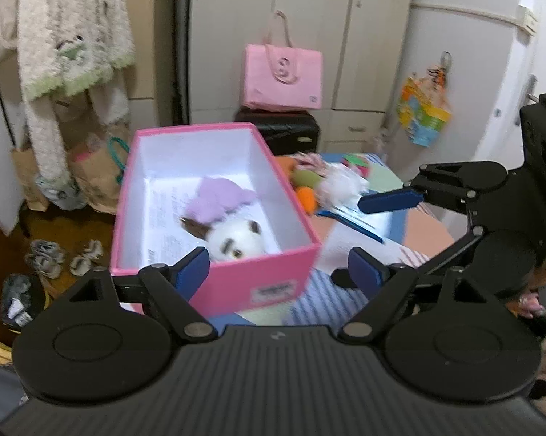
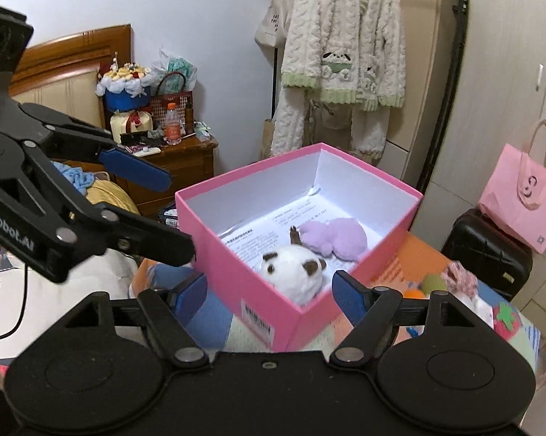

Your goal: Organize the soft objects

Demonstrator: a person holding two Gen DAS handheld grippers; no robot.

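An open pink box (image 1: 273, 272) (image 2: 236, 279) stands on a patterned surface. Inside it, on a printed sheet, lie a white plush with brown ears (image 1: 236, 239) (image 2: 291, 272) and a lilac soft piece (image 1: 218, 196) (image 2: 334, 238); whether they are one toy I cannot tell. My left gripper (image 1: 278, 272) (image 2: 180, 218) hovers open in front of the box's near corner, holding nothing. My right gripper (image 2: 269, 290) (image 1: 364, 239) is open too, level with another corner, empty. More soft toys (image 1: 309, 181) (image 2: 433, 283), orange, green and white, lie beyond the box.
A pink paper bag (image 1: 284, 76) sits on a black suitcase (image 1: 284, 127) by the wardrobe. A fleece garment (image 2: 345, 54) hangs on a rack. A cluttered wooden nightstand (image 2: 185, 160) stands beside the bed. Shoes (image 1: 65, 254) lie on the floor.
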